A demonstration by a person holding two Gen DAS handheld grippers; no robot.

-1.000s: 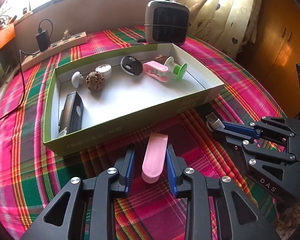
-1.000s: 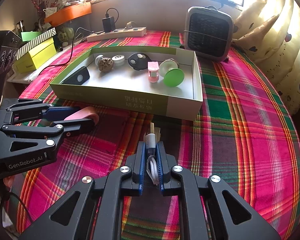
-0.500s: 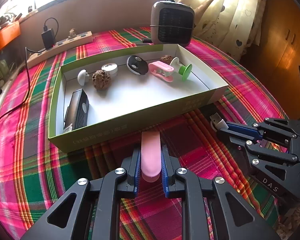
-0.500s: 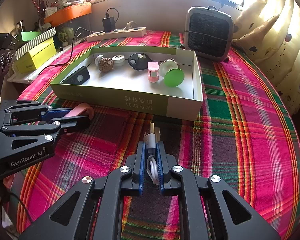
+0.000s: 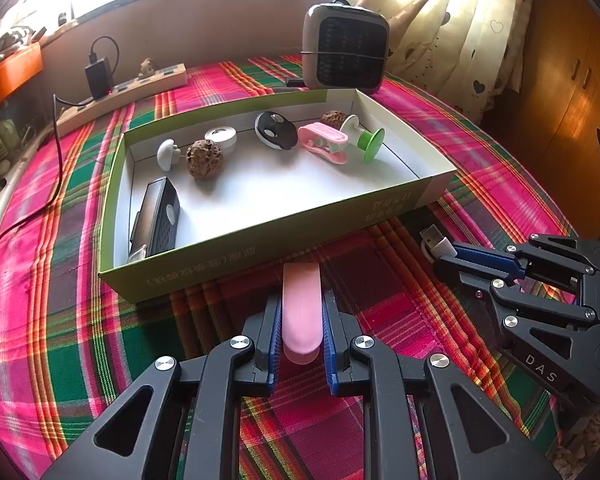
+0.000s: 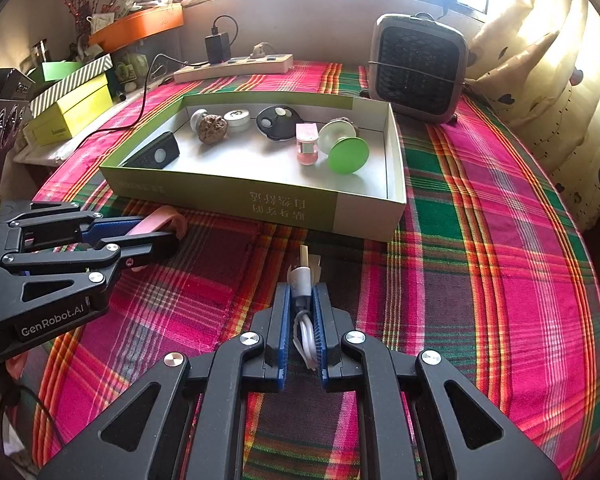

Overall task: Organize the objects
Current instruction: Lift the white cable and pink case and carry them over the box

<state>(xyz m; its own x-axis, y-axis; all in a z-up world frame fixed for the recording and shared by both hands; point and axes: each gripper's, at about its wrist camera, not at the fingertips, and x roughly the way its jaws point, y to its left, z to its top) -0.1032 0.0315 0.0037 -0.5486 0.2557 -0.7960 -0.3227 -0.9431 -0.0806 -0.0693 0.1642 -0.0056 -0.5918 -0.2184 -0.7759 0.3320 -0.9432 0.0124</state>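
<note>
**Before the green tray, both tools loaded**

On the plaid counter [image 5: 80, 340] I hold the left tool [image 5: 302, 316] pinched on a pink clip-shaped piece [image 5: 301, 312], just short of the green tray [image 5: 260, 248]. My right tool [image 6: 300, 320] is pressed together on a white USB cable [image 6: 302, 280]. I judge two risks: the smooth pink piece could slip from the pads on lifting, and the cable's loose loop could snag the tray wall. Most of the cable is hidden between the pads, and I cannot tell what the pink piece really is.

"GenRobot.AI" on left gripper [image 6: 152, 236]; "DAS" on right gripper [image 5: 440, 250].
</note>
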